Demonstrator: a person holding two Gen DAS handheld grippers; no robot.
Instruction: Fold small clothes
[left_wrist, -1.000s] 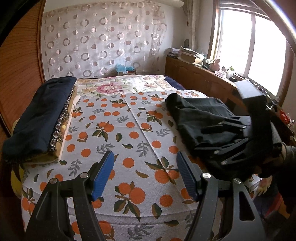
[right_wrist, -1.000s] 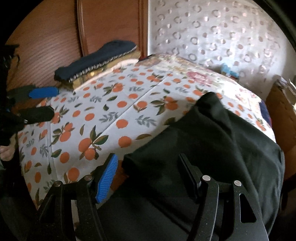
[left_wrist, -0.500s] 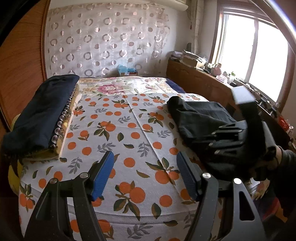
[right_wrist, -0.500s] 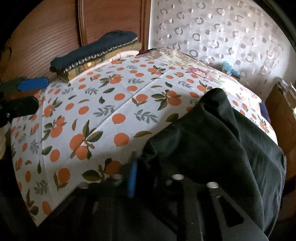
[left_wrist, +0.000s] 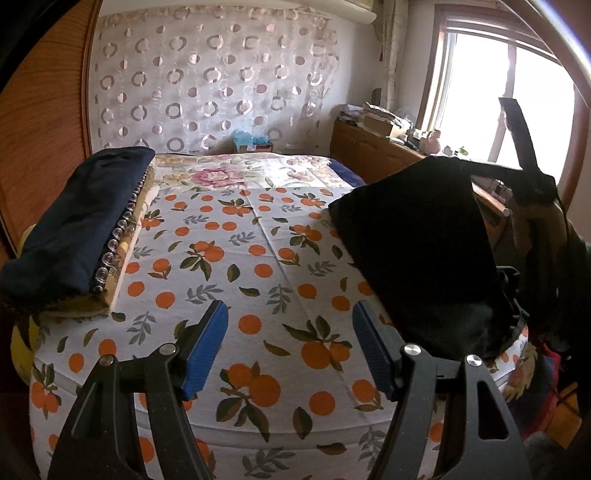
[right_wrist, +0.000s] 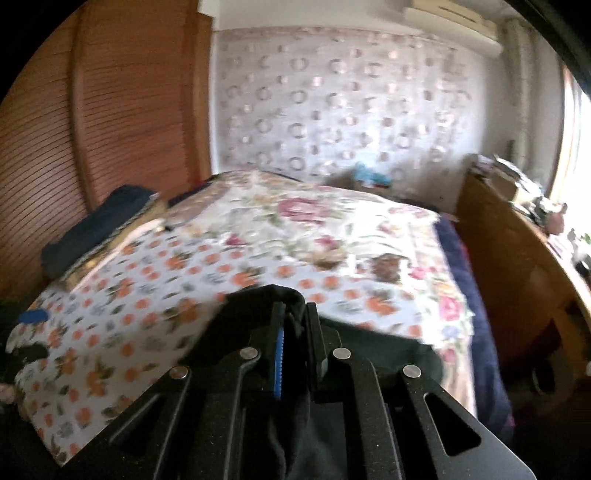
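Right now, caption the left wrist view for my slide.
Open left gripper above orange-print bedspread; right gripper lifts black garment.

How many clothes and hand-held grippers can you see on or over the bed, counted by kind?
Black cloth garment, pinched and lifted at one edge: 1
Folded dark navy garment with a beaded edge, on a yellowish stack: 1
Black hand-held gripper with blue pads: 2, left and right
Total: 4

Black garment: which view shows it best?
Left wrist: the black garment shows as a lifted sheet above the bed. Right wrist shows only a blurred fold pinched in the right gripper.
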